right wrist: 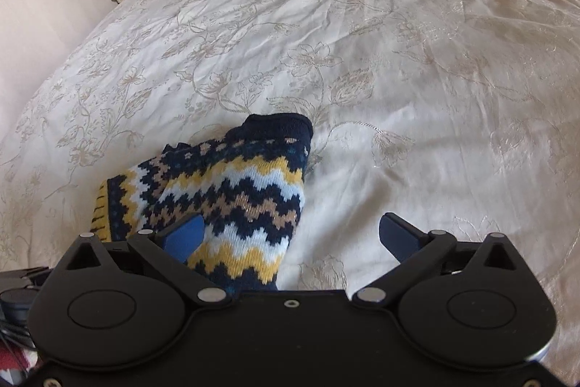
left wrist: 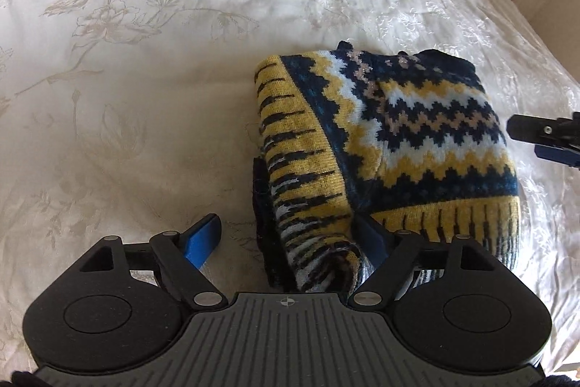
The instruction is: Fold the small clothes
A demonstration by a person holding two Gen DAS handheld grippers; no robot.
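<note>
A wide bed [right wrist: 398,60] carries everything here. It is covered with a glossy cream bedspread [left wrist: 145,97] embroidered with pale beige flowers, leaves and trailing stems, and the cloth is lightly creased across its surface. Directly on the bedspread lies one folded knitted sweater [left wrist: 417,140] in navy, mustard yellow, white and tan zigzag bands, with a yellow ribbed hem marked by short dark stripes. In the right wrist view the sweater [right wrist: 232,205] lies toward the near left part of the bed.
</note>
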